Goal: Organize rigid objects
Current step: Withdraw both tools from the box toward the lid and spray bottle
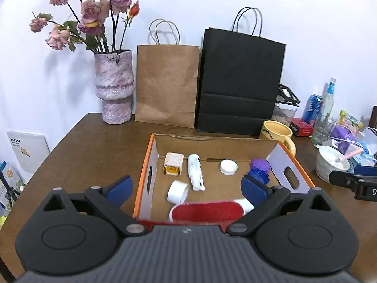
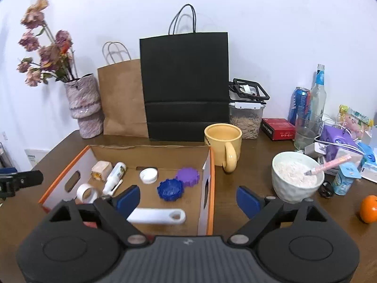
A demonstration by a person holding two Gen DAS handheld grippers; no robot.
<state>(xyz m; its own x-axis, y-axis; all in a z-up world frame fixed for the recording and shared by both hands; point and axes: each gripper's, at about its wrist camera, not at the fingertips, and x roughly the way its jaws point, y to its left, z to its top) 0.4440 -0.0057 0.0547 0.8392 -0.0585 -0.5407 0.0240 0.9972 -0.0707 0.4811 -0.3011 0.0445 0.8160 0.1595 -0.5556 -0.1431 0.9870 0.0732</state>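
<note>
An orange-rimmed cardboard box (image 1: pixel 143 172) sits open on the brown table. Inside lie a cream cube (image 1: pixel 173 164), a white spray bottle (image 1: pixel 195 172), a white cap (image 1: pixel 228 167), a tape roll (image 1: pixel 178 191), a purple ridged lid (image 2: pixel 187 176) and a blue one (image 2: pixel 169 189). A red paddle (image 1: pixel 205 210) with a white handle (image 2: pixel 156 215) rests at the box's near end. My left gripper (image 1: pixel 187 188) hovers open over the box, gripping nothing. My right gripper (image 2: pixel 188 199) is open and empty, straddling the box's right wall (image 2: pixel 212 176).
A pink vase (image 1: pixel 115 89), a brown bag (image 1: pixel 167 85) and a black bag (image 1: pixel 240 85) line the back wall. Right of the box stand a yellow mug (image 2: pixel 222 141), a bowl of powder (image 2: pixel 295 176), an orange (image 2: pixel 368 208), a glass bottle (image 2: pixel 317 99) and clutter.
</note>
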